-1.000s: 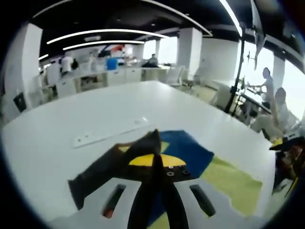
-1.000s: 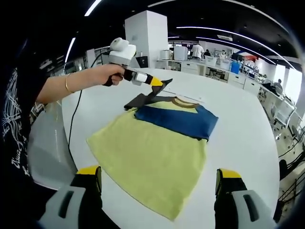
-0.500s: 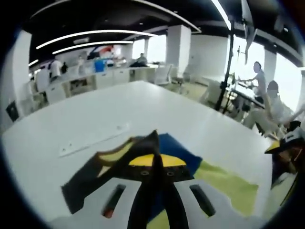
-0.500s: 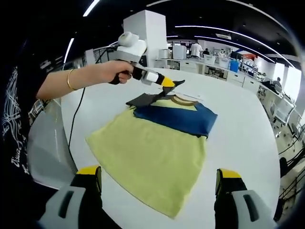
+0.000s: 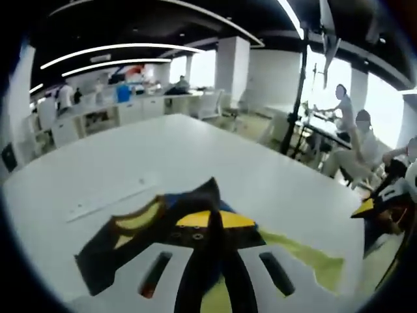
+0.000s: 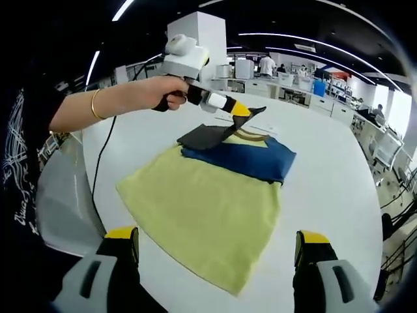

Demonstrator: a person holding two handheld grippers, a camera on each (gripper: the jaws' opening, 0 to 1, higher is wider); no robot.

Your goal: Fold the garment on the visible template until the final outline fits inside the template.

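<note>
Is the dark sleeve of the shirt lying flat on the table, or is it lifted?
Lifted. The left gripper is shut on the dark sleeve, whose pinched end hangs above the white table.

garment [image 6: 208,205]: pale yellow-green body, blue band, black sleeve
table [image 6: 332,176]: plain white
left gripper [image 6: 251,112]: yellow-tipped, black jaws

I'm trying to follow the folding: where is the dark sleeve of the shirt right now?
In the right gripper view, the dark sleeve is lifted off the white table, pinched by the left gripper above the yellow and blue T-shirt.
</note>
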